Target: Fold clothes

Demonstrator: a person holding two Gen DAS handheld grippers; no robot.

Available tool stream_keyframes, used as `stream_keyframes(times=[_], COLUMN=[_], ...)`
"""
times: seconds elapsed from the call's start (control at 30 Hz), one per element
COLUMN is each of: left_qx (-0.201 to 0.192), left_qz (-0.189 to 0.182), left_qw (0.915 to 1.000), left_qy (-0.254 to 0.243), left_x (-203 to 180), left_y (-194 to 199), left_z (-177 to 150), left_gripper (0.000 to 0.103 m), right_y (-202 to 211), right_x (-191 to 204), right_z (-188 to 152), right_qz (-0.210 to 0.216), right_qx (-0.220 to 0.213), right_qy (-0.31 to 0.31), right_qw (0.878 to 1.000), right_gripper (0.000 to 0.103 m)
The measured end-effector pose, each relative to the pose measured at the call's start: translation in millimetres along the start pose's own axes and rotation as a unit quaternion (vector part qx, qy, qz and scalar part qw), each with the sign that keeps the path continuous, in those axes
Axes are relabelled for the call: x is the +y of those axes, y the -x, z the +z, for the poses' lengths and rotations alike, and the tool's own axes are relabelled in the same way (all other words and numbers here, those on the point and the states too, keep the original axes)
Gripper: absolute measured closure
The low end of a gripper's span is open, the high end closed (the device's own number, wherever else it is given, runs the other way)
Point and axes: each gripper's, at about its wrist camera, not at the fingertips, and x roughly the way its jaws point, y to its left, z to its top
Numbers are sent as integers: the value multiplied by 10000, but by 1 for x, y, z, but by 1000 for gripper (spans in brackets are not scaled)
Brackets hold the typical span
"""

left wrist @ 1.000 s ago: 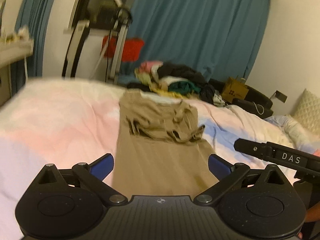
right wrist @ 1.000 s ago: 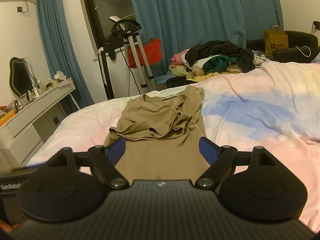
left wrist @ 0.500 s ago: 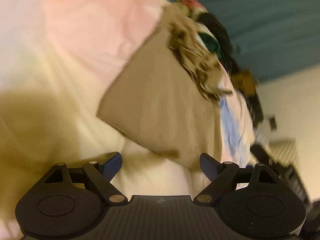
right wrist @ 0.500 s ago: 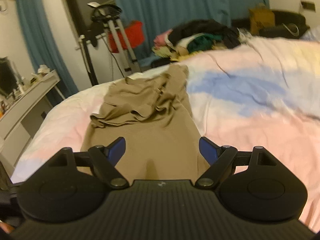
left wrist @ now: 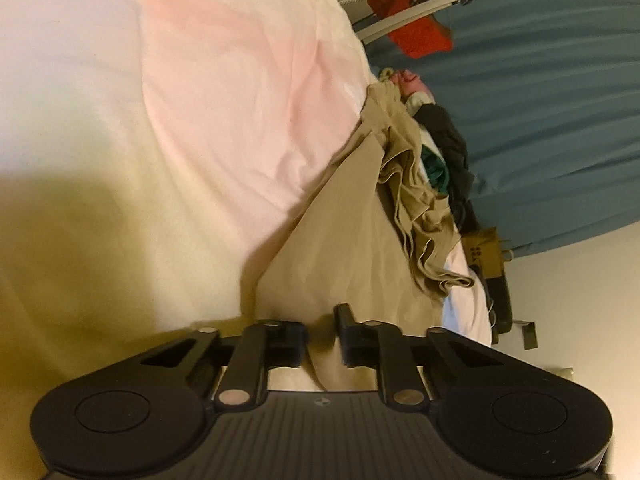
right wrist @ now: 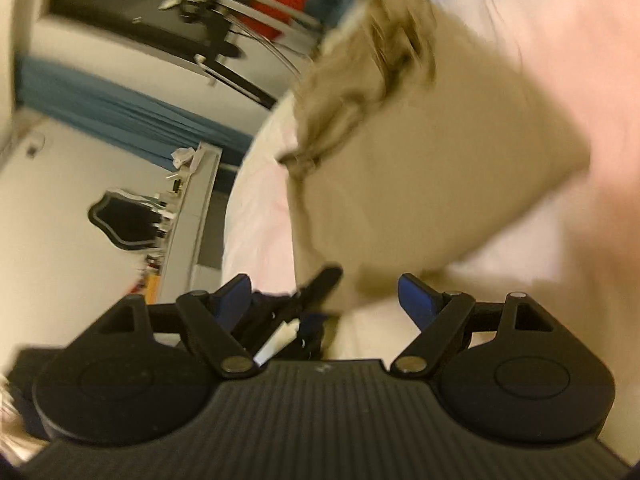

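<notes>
Tan garment [left wrist: 344, 264] spread lengthwise on the bed, its near corner being pinched.

Laid flat on the pastel pink-and-cream bedspread [left wrist: 192, 112], the soft tan knit cloth has its far end bunched in ruffles, so a fold from the near hem looks like the step in hand. The left tool [left wrist: 322, 334] is closing, nearly together, with the near edge of the cloth between its black fingers; the grip appears to have taken. The right tool [right wrist: 324, 298] stands wide with nothing between its blue pads, low over the other near corner, the view blurred. Beyond lie a heap of mixed clothes [left wrist: 444, 148], teal curtains [left wrist: 552, 92] and a folded metal stand with red cloth [left wrist: 412, 24]; none blocks the fold.
</notes>
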Motion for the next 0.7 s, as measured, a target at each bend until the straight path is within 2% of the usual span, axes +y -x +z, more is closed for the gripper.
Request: stream_keyframes(times=[0.1, 0.17, 0.23, 0.27, 0.3, 0.37, 0.4, 0.53, 0.7], left_qx=[-148, -262, -376, -421, -452, -494, -511, -710, -1012], left_qz=[-195, -368, -509, -565, -613, -694, -708, -596, -982], left_qw=[9997, 9990, 9980, 9974, 9970, 9961, 9958, 9927, 9819], left_qy=[-2, -17, -88, -123, -156, -232, -286, -774, -1265], left_x=[-3, -6, -11, -13, -15, -19, -21, -39, -80], left_y=[3, 7, 12, 14, 15, 17, 19, 32, 66], left_z=[3, 3, 3, 4, 4, 4, 4, 4, -5], left_gripper=[97, 97, 98, 98, 98, 98, 98, 99, 99], right_y=[-5, 2, 14, 20, 22, 25, 25, 35, 73], right_x=[-18, -30, -36, -37, -38, -39, -37, -17, 15], right_z=[5, 10, 15, 17, 19, 22, 22, 21, 22], right_qz=[-140, -286, -551, -706, -795, -918, -944, -836, -355], right_qx=[-190, -584, -1071, -1293, -1389, -1474, -1495, -1697, -2001], right_qy=[-513, -822, -868, -817, -795, -775, -707, -160, 281], right_qw=[9984, 9945, 9889, 9857, 9839, 9818, 9817, 9818, 9787], right_gripper=[23, 28, 31, 44, 60, 83, 87, 90, 91])
